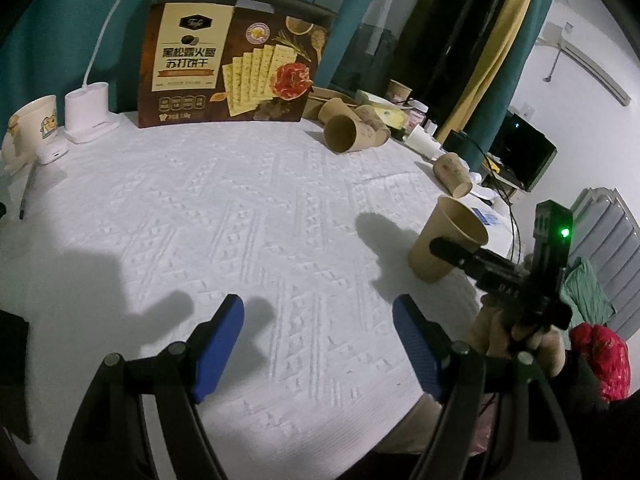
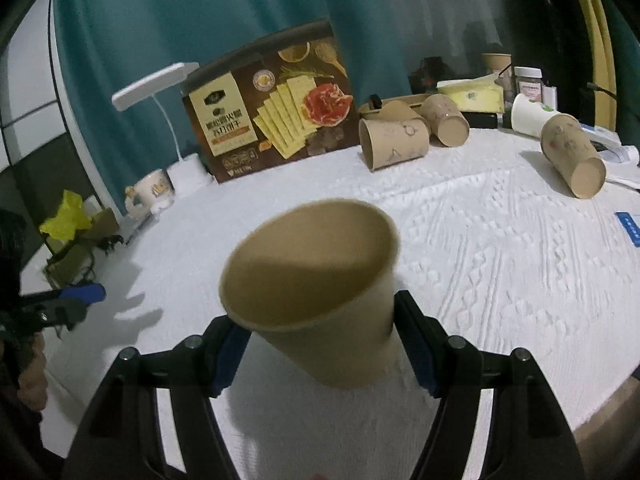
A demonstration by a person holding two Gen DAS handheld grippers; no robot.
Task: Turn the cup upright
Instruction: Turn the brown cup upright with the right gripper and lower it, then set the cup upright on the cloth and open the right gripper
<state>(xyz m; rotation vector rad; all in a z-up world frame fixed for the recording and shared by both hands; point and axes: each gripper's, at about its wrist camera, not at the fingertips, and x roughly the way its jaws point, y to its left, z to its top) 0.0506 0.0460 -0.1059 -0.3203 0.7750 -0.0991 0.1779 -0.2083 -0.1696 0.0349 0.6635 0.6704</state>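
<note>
Brown cup (image 2: 320, 292) interior shows only from right gripper (image 2: 324, 350).

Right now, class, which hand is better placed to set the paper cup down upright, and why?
Right. The right claw is shut on the brown paper cup, mouth up, low over the white tablecloth. The left claw is open, empty, off to the side.

- table (image 1: 240, 208) under a white embossed cloth
- cracker box (image 1: 236, 56) standing at the back edge; white lamp base (image 1: 88, 112) and a mug (image 1: 34, 128) left of it
- brown paper cups (image 1: 352, 128) lying on their sides right of the box; another (image 1: 454, 174) near the right edge
- plain cup (image 1: 444, 244) mouth-up, front right; whether its base touches the cloth is unclear
</note>
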